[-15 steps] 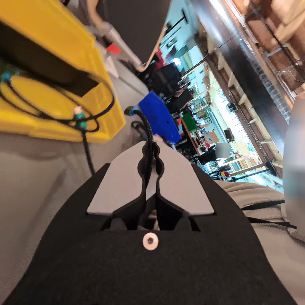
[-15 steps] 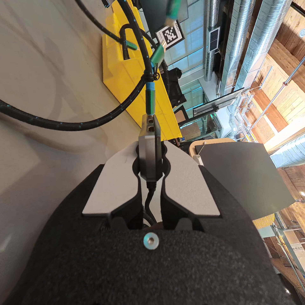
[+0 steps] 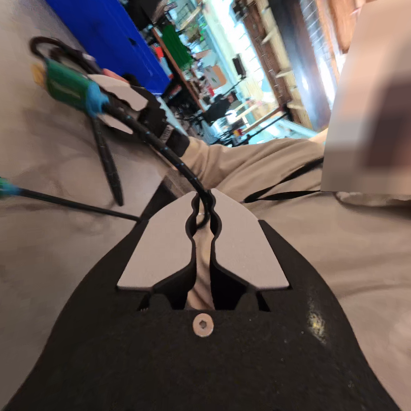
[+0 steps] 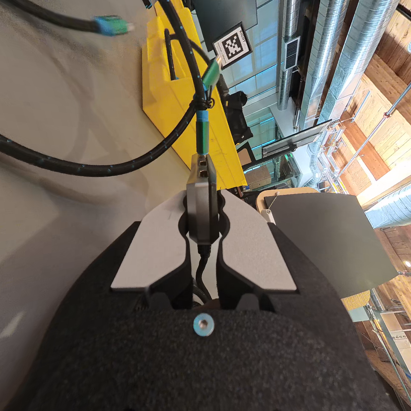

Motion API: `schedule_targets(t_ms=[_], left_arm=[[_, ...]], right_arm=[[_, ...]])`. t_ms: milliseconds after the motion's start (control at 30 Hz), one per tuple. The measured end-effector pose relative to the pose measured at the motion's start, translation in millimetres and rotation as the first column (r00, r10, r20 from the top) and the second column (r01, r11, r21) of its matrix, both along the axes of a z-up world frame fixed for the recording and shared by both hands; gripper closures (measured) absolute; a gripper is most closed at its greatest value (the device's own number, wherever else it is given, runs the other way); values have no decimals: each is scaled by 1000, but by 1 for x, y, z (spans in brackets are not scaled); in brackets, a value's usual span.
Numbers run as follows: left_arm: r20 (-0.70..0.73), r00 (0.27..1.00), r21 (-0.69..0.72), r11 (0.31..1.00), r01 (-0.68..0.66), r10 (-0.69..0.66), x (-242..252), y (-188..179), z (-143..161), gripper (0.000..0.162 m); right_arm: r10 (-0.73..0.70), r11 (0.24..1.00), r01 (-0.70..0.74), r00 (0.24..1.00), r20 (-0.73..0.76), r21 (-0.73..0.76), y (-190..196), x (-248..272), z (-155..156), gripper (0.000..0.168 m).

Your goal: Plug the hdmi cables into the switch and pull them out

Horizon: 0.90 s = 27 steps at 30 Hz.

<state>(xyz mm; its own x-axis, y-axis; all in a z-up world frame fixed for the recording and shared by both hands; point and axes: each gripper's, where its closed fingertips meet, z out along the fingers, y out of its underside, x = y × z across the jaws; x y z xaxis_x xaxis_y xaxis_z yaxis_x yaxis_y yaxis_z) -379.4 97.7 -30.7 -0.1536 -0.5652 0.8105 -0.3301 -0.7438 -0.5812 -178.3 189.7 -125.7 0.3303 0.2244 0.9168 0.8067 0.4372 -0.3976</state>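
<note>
switch (image 4: 201, 200) is clamped edge-on in my right gripper (image 4: 202, 195), its own thin black lead trailing back btwn the fingers. one green plug (image 4: 202, 138) is seated in the switch's far port, the two nearer ports look empty. a second green plug (image 4: 212, 71) hangs free just above it, tied to the same black braided cable (image 4: 124, 165) at a knot. a third green plug (image 4: 111, 25), blurred, lies out on the grey table (image 4: 66, 111), well apart from the switch.

left gripper (image 3: 203, 200) is pinched shut on a braided cable (image 3: 169, 153), gripping the cord, not a plug. what's changed in the last half sec: my left view has swung hard. the yellow bin filled its left side, now it's gone from that view and i see my right gripper (image 3: 124, 109) farther off w/ a big green plug (image 3: 66, 86) beside it, blue bin (image 3: 106, 33) behind. too blurred to say how that plug sits relative to the switch. right view barely moved, yellow bin (image 4: 169, 93) in the same spot, seated plug unchanged.

my read: right hand is just the anchor, left is bringing cable across toward it. probably lining up the next plug-in, or taking up slack. grip on cord gives poor aim, i'd regrip nearer a plug first.
</note>
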Motion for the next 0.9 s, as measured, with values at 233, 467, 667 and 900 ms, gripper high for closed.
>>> schedule_targets(t_ms=[233,467,667,900], left_arm=[[-472,783,256,912,-319,406,-68,107,-90,162],[-550,673,601,794,-91,494,-76,110,-116,149],[-437,772,696,718,-36,462,2,79,-108,135],[-431,754,602,780,-169,496,53,58,-121,122]], right_arm=[[0,1000,0,1000,-1,3,-1,1,0,147],[1,1000,-1,1000,-1,5,-1,1,0,147],[0,1000,0,1000,0,10,-2,1,1,147],[19,999,-17,999,-38,39,-11,8,10,147]])
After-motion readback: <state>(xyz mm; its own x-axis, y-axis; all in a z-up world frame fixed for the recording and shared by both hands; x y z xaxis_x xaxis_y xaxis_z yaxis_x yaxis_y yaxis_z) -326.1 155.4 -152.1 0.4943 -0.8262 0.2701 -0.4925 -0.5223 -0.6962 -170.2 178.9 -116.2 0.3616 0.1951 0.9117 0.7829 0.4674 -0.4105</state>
